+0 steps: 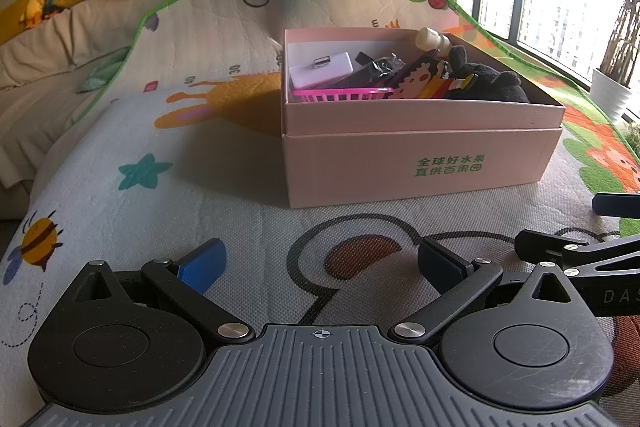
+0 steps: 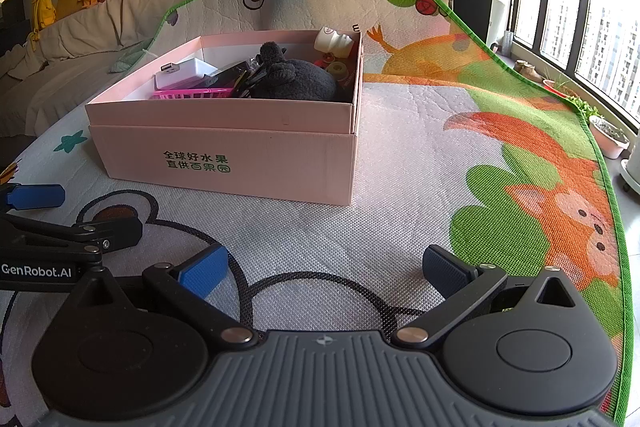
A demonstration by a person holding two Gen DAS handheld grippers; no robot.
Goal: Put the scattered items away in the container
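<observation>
pink cardboard box (image 1: 420, 163): sits on the printed play mat, ahead of both grippers and apart from them; nested in its own lid, green lettering on the near wall. probably light and fairly stiff, walls thin enough to dent under a hard pinch; best taken by a top rim or pushed at a lower wall, judging by the build.
black plush toy (image 2: 296, 83): lies inside the box toward the right side, piled above the rim. soft, light, squashy; any fold of fabric would do for a hold.
white power adapter (image 1: 322, 69): inside, far-left part, resting on other things. hard, smooth, likely slippery; flat sides the safer hold.
pink plastic basket (image 1: 344, 95): inside against the near wall, only the rim showing. light, brittle-looking lattice; rim the place to pinch.
cream plastic bottle-shaped piece (image 2: 334, 41): at the far right corner, leaning on the wall. rigid, rounded, may roll between pads.
remaining contents: dark flat items and a cartoon-printed card between adapter and plush; too jumbled to tell apart.
play mat (image 2: 400, 167): no loose item visible on the stretch around the box; task looks near done, judged from that.
left gripper (image 1: 320, 263): blue pads spread wide, nothing between.
right gripper (image 2: 326, 267): likewise spread apart and empty, low over the mat.
</observation>
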